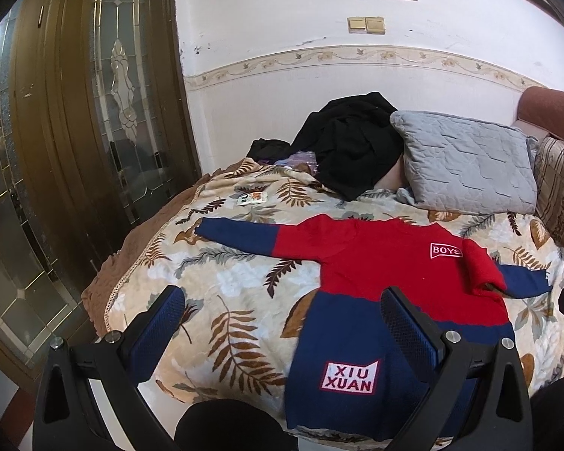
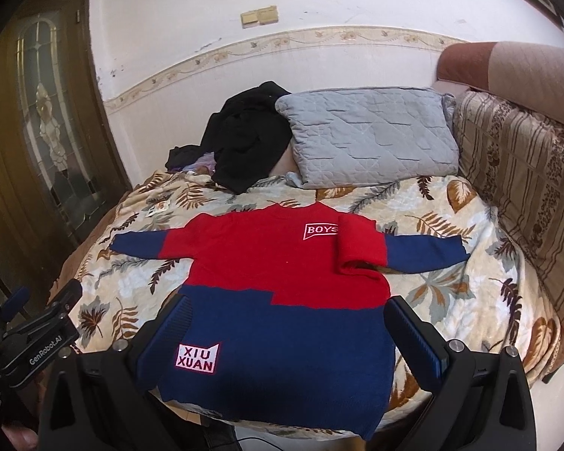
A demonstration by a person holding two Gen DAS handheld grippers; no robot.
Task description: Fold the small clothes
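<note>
From the left wrist, the red-and-navy sweater (image 1: 387, 285) is seen spread flat on the leaf-print blanket (image 1: 222, 300); the left gripper (image 1: 282, 323), spread and empty, is best closed on the outstretched sleeve's cuff. "BOYS" and "XIU XUAN" are read.

From the right wrist, the right gripper (image 2: 285, 330) is likewise held spread above the hem. "GenRobot.AI" is read on the other tool.

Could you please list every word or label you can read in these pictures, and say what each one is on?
"BOYS": white patch on the red chest of the sweater.
"XIU XUAN": patch on the sweater's blue lower part.
"GenRobot.AI": side of the left gripper, seen from the right wrist.
Small card on the blanket: too small to read.
</note>
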